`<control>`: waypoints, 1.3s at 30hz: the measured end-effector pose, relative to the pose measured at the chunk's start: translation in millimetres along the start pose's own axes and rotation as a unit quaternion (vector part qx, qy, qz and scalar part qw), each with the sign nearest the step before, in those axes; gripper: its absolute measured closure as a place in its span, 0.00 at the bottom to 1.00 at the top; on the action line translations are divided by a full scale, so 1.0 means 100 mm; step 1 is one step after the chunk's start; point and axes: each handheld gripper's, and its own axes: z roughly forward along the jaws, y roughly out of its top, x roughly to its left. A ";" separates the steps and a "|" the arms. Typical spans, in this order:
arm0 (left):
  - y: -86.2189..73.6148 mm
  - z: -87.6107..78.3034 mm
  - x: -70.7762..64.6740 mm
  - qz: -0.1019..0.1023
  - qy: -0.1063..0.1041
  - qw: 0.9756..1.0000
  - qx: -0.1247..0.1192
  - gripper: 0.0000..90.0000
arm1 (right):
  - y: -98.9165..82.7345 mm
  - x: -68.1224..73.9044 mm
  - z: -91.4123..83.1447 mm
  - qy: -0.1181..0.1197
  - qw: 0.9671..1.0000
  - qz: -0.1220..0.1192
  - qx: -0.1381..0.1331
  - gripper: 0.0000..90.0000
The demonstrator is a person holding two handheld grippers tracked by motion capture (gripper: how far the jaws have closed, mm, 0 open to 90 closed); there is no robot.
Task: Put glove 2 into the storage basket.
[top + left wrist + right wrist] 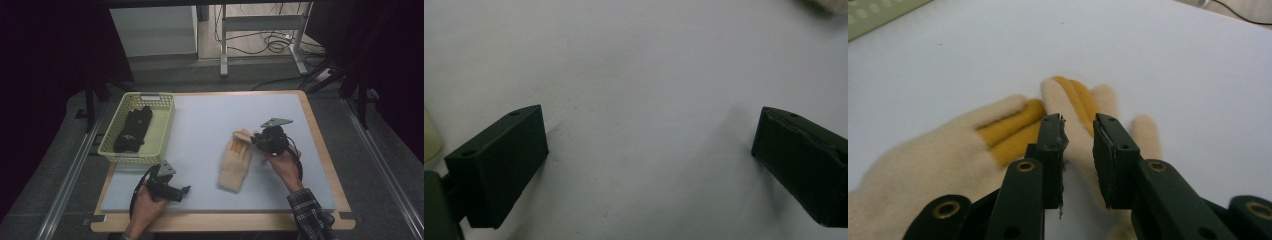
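A cream knit glove (236, 162) with yellow finger fronts lies flat on the pale mat (215, 115), right of centre. My right gripper (256, 139) hovers at its fingertip end. In the right gripper view the glove (948, 155) spreads under the jaws, and the right gripper (1079, 120) has a narrow gap between its pads with glove fabric seen behind it, not pinched. A black glove (134, 129) lies in the yellow-green basket (162, 125) at the left. My left gripper (184, 190) rests near the front left, and in its own view the left gripper (649, 112) stands wide open over bare mat.
The basket's corner (878, 15) shows at the top left of the right gripper view. The mat sits on a wooden board (320, 150) with grey floor around it. Table legs and cables (270, 42) stand beyond the far edge.
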 end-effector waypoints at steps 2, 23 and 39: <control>0.00 0.00 0.00 0.001 0.000 1.000 0.000 0.02 | -0.08 -0.13 -0.07 -0.016 1.000 0.015 -0.002 0.78; 0.00 0.00 0.00 0.001 0.000 1.000 0.001 0.02 | -0.15 0.03 -0.02 0.046 0.998 0.028 -0.016 0.68; 0.00 0.00 0.00 0.001 0.000 1.000 0.001 0.02 | -0.76 -0.12 -0.08 0.031 0.998 0.053 0.014 0.73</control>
